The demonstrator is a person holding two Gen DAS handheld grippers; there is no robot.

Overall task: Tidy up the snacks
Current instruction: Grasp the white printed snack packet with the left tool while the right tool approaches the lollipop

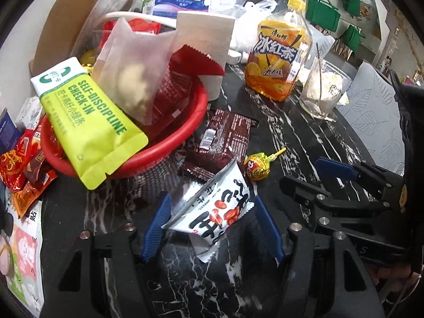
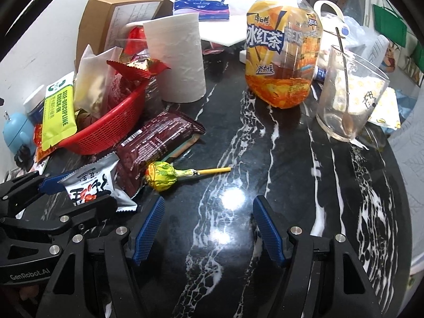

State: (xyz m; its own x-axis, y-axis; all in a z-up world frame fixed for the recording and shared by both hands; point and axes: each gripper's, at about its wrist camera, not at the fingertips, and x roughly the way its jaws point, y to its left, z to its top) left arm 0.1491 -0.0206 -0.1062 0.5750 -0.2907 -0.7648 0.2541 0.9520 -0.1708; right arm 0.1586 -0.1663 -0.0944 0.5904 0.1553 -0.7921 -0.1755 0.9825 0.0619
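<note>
A red basket (image 1: 169,148) (image 2: 111,129) holds a lime-green pouch (image 1: 87,122), a translucent bag (image 1: 129,74) and dark red packets. My left gripper (image 1: 209,212) is shut on a white peanut packet (image 1: 214,209), tilted above the black marble table; it also shows in the right wrist view (image 2: 92,185). A dark red wrapper (image 1: 225,137) (image 2: 159,137) and a yellow-green lollipop (image 1: 255,165) (image 2: 161,176) lie on the table beside the basket. My right gripper (image 2: 206,212) is open and empty, just right of the lollipop.
A paper roll (image 2: 176,58), an iced tea bottle (image 2: 281,53) and a glass with a spoon (image 2: 347,92) stand behind. A cardboard box (image 2: 116,13) is at back left. Loose red wrappers (image 1: 21,169) lie left of the basket. The table edge (image 2: 400,185) curves at right.
</note>
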